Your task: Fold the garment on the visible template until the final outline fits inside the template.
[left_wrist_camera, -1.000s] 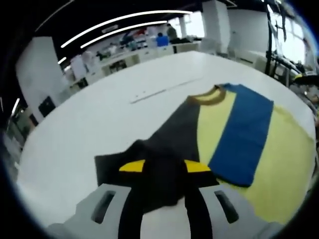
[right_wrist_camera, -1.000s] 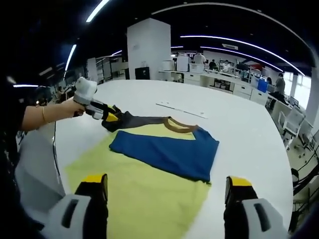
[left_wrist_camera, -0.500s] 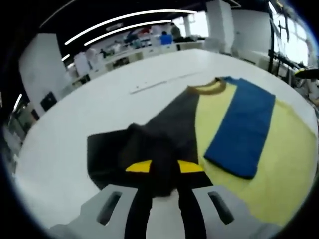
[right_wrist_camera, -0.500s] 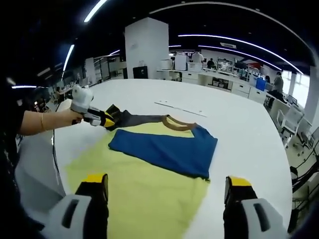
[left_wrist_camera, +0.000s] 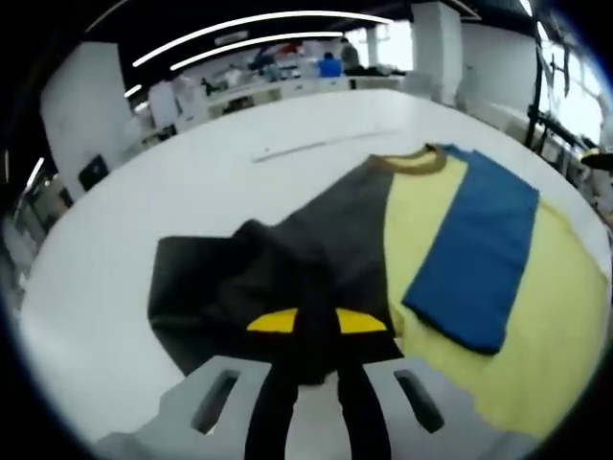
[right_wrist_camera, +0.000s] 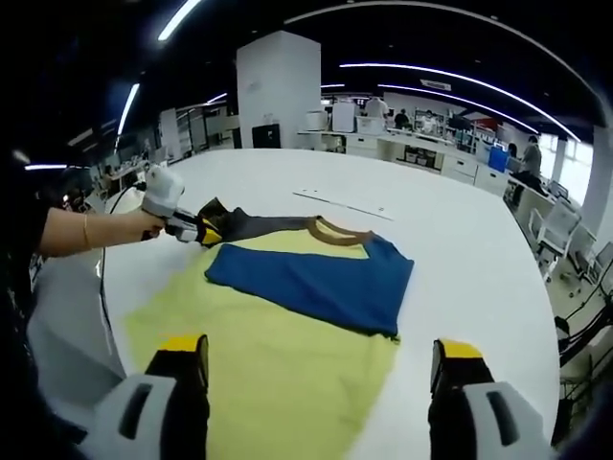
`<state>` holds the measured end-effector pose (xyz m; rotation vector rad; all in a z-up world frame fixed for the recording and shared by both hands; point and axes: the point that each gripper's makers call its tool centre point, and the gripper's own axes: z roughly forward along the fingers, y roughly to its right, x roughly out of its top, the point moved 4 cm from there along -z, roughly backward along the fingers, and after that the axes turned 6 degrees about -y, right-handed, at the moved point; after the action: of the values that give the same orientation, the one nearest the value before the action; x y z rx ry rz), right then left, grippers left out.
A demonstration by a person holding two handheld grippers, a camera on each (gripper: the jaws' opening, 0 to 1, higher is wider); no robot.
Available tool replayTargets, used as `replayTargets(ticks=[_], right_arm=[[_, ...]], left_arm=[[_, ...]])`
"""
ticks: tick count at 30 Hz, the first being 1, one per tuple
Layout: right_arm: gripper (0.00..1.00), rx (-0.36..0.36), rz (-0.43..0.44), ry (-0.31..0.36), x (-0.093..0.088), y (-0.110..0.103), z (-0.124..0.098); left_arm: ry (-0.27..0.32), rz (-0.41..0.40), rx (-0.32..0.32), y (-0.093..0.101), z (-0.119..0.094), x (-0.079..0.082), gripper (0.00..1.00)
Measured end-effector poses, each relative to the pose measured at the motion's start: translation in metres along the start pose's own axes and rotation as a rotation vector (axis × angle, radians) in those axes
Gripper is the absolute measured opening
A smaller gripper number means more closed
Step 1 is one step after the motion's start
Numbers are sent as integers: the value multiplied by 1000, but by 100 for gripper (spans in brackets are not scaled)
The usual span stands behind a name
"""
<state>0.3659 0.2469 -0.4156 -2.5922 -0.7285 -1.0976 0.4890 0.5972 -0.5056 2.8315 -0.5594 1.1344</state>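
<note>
White worktable [right_wrist_camera: 460,249] in an open office carries a yellow template [right_wrist_camera: 287,374], the T-shirt [left_wrist_camera: 421,220] across its 11 o'clock part. Since a second ago the left gripper [left_wrist_camera: 316,331], jaws pinched on the dark sleeve [left_wrist_camera: 220,287], has drawn it outward, flattening it for folding. Right gripper [right_wrist_camera: 321,364] hovers wide open, empty. A thin strip [right_wrist_camera: 345,204] lies beyond, clear of the work.

A broad white desk [right_wrist_camera: 460,249] was seen carrying everything. A pale yellow template [right_wrist_camera: 278,374] was laid flat on it, and the garment [left_wrist_camera: 316,240] was spread partly on the template, its dark part reaching onto the bare desk beside it, its blue part [right_wrist_camera: 311,278] folded over the yellow. A thin pale strip [right_wrist_camera: 345,204] was lying farther off on the desk, well apart from the garment.
</note>
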Motion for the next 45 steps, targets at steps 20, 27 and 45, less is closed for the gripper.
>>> replayTargets(ticks=[20,27,45], right_arm=[[98,15,-10,6,0,-3,-4],[99,17,-7,5,-2,-4,-5],[99,18,33,-20,-19,-2,-8]], left_arm=[[107,59,-44,4,-40,47,0],[190,58,-114,32,-52,94,0],[240,92,-281,130,-39,147,0]])
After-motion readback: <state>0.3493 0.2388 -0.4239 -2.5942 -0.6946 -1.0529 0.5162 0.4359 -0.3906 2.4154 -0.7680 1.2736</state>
